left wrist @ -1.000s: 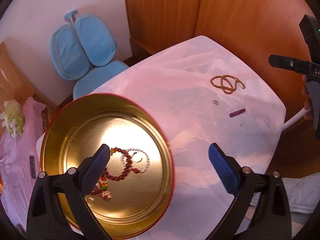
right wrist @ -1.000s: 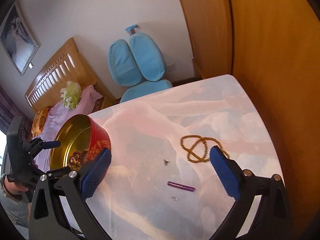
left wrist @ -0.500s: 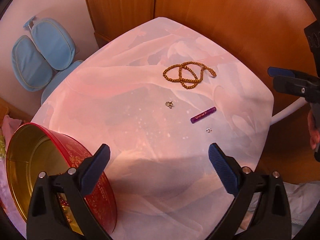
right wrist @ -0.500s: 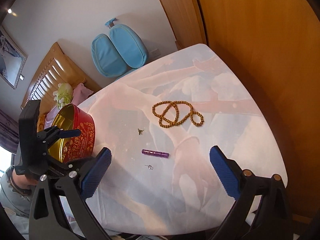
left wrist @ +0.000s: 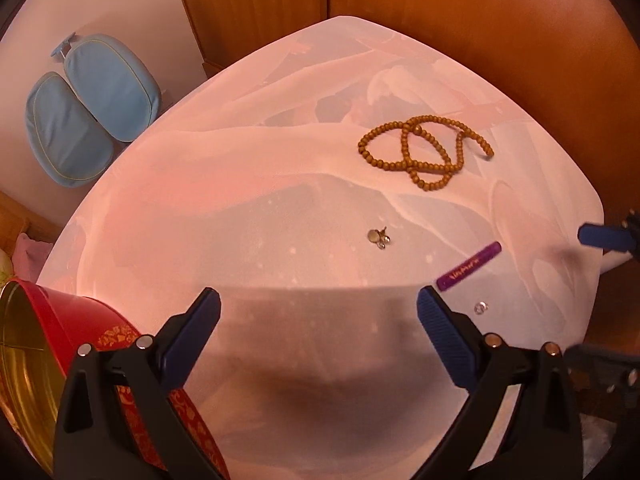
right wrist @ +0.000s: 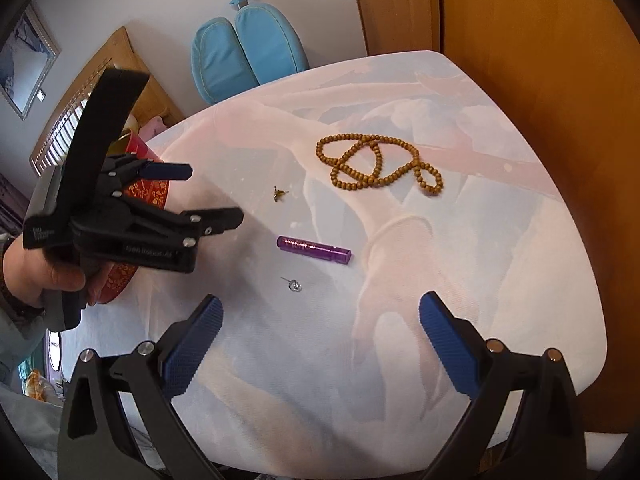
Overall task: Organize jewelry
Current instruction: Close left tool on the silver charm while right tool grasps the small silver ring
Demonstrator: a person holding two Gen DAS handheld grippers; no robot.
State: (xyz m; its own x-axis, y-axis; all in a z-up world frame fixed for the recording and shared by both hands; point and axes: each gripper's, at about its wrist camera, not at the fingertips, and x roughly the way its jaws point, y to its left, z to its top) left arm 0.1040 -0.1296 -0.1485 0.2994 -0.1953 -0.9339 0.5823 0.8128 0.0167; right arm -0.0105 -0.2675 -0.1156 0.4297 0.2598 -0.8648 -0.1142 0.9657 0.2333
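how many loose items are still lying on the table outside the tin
4: the wooden bead necklace at the far side, a small gold earring mid-table, the purple tube nearer, and a silver stud nearest. The left gripper may hide more.

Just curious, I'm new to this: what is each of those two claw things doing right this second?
Left gripper: open, holding nothing, above the table.
Right gripper: open, holding nothing.

Purple tube [left wrist: 469,266], right of centre in left wrist view: pale lettering along side, too small to read. Left gripper [right wrist: 200,196] body, left of right wrist frame: embossed wording, blurred, illegible.
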